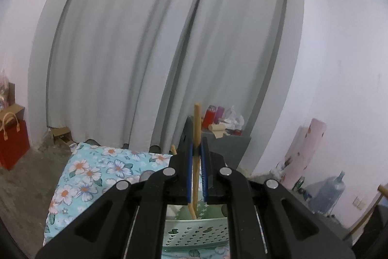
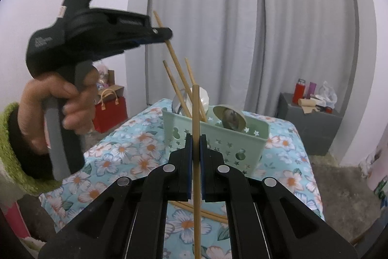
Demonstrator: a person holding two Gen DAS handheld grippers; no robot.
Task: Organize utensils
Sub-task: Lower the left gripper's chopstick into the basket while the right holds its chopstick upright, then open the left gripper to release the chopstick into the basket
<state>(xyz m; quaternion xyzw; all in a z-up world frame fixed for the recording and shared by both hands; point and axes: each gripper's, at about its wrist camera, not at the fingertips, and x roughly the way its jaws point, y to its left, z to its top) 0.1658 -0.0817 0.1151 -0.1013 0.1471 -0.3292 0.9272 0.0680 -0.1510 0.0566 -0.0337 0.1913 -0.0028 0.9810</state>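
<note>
Between each tool's (image 1: 197, 152) (image 2: 196, 145) clamped pads stands one upright chopstick (image 1: 197, 123) (image 2: 196, 113), above the basket (image 2: 242, 137).

Floral-clothed table (image 2: 135, 149): green basket (image 2: 218, 137) on top; loose chopsticks (image 2: 208, 214) near front edge.

The air above the floral-covered table (image 2: 286, 145) is taken up on the left by the left gripper (image 2: 167, 37), held high, with a chopstick (image 2: 173, 57) slanting down from it toward the green basket (image 2: 218, 137). The basket's mouth is crowded by upright chopsticks (image 2: 171, 77) and spoons (image 2: 230, 117). Directly before the right gripper (image 2: 196, 146), the way is crossed by its own upright chopstick (image 2: 196, 113). Open tabletop is left to the basket's right. Loose chopsticks (image 2: 206, 213) lie on the near cloth.
</note>
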